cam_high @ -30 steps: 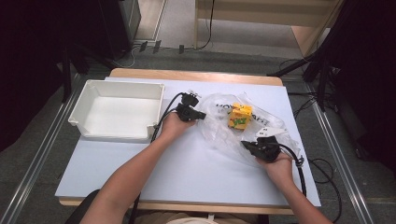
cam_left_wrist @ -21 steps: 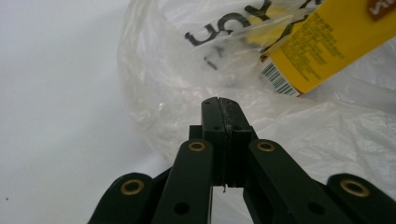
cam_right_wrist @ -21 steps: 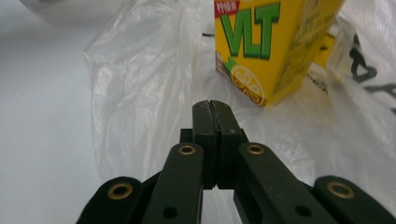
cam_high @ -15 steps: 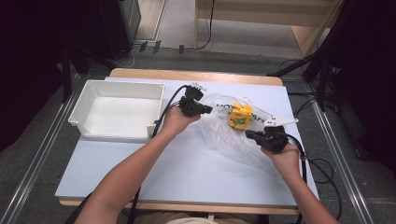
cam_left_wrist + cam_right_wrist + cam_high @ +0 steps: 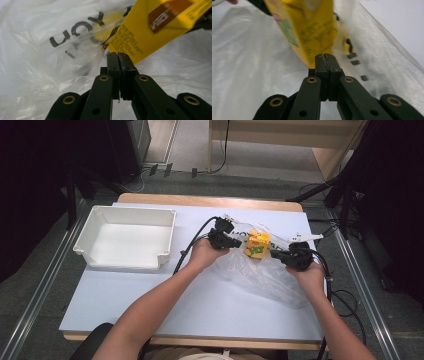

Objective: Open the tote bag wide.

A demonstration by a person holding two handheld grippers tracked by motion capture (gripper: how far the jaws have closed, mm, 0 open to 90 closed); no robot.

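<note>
Clear plastic bag (image 5: 260,270), frame centre — yellow carton (image 5: 257,244) inside; left gripper (image 5: 231,240) and right gripper (image 5: 276,254) jaws pressed together, each pinching bag film.

We count one yellow carton (image 5: 257,244), standing on one clear plastic bag (image 5: 260,270). To the left of the carton there is one white bin (image 5: 125,239). We see two grippers: the left gripper (image 5: 235,240) just left of the carton, the right gripper (image 5: 276,254) just right of it.
</note>
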